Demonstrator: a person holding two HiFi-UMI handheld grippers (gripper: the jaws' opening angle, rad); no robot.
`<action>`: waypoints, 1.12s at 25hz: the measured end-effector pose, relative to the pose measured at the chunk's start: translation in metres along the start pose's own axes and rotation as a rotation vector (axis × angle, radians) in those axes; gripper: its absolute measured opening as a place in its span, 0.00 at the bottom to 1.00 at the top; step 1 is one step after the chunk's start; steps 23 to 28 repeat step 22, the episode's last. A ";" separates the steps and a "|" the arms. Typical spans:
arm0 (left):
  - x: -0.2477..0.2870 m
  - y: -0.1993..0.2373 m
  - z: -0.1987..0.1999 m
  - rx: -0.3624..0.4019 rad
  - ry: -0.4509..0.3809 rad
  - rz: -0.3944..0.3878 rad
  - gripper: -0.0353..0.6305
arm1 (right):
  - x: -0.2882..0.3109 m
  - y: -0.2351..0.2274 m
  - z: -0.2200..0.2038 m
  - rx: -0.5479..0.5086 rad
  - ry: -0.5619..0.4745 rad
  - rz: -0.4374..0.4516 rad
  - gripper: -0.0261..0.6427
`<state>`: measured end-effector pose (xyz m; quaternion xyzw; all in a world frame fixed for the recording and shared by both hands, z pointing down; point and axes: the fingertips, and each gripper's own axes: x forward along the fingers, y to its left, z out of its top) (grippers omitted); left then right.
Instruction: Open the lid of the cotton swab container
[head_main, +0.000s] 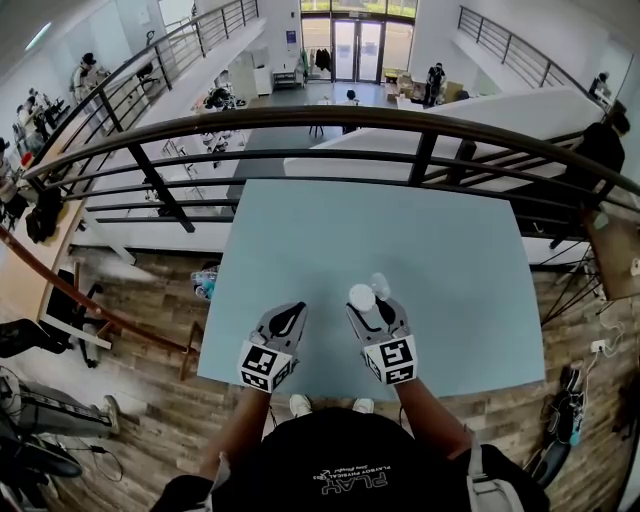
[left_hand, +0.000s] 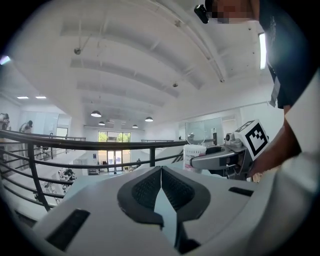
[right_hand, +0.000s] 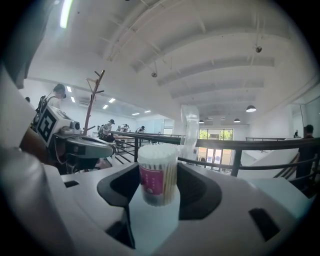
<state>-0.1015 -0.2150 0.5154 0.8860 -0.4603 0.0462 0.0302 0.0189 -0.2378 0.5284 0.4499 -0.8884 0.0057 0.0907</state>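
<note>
The cotton swab container (head_main: 362, 297) is a small clear tub packed with white swabs, with a pink label (right_hand: 156, 176). It stands upright between the jaws of my right gripper (head_main: 368, 306), whose pads press on both its sides. Its clear lid (right_hand: 190, 131) is flipped up and stands behind the tub, seen as a clear flap (head_main: 380, 284) in the head view. My left gripper (head_main: 292, 313) rests to the left of it near the table's front edge, shut with nothing in it (left_hand: 161, 172). From the left gripper view the tub (left_hand: 194, 155) shows held at the right.
The light blue table (head_main: 450, 250) carries only the tub and grippers. A dark metal railing (head_main: 300, 120) runs past its far edge, above a lower floor with people and desks. Wooden floor (head_main: 140, 290) lies to the left. A coat stand (right_hand: 93, 100) rises at the left.
</note>
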 end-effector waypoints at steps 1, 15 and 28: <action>-0.002 0.001 0.001 -0.003 -0.002 0.002 0.08 | 0.000 0.002 0.001 0.002 -0.001 -0.001 0.39; -0.014 -0.001 -0.006 -0.005 -0.009 0.000 0.08 | -0.003 0.012 -0.001 0.015 -0.005 -0.004 0.39; -0.016 0.001 -0.009 -0.015 0.005 0.002 0.08 | -0.002 0.013 0.000 0.015 -0.001 -0.004 0.39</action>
